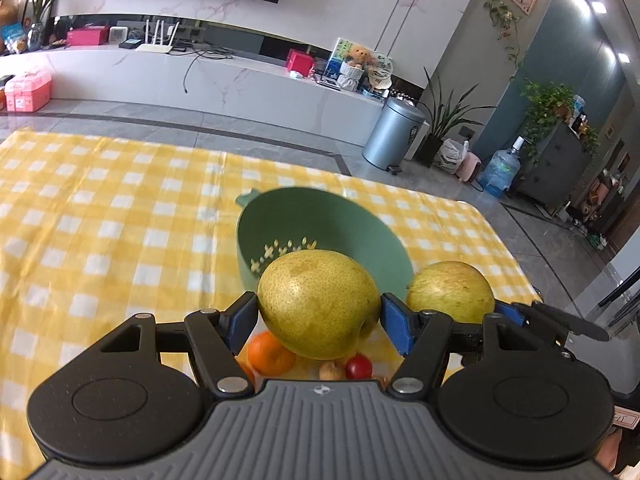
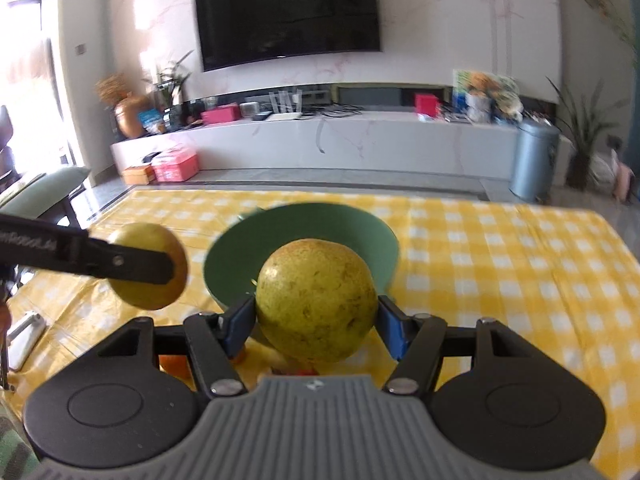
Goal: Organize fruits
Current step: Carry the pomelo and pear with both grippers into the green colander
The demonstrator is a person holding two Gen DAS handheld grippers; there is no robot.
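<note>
The left tongs (image 1: 318,312) pinch a yellow-green pear (image 1: 318,306) across its widest part, blue pads (image 1: 396,324) pressed against both flanks. The right tongs (image 2: 316,320) pinch a second pear (image 2: 316,300) the same way. Both fruits hang in the air on the near side of the green colander bowl (image 1: 360,220), which stands on the yellow checked worktop (image 1: 100,220), and the two pairs of tongs sit close side by side, so each shows in the other's view.

Below the left pear, on the cloth, lie an orange (image 1: 270,354), a cherry tomato (image 1: 359,367) and a small tan fruit (image 1: 331,371) that is too hidden to name.

The step in hand looks like carrying the pears into the bowl. To do it well, bring one pear over the rim at a time so the tongs do not knock together, lower it close to the perforated floor before spreading the pads, and set the second beside the first, not on top. Pears are heavy, round and bruise easily; a drop from height could tip the light bowl.
</note>
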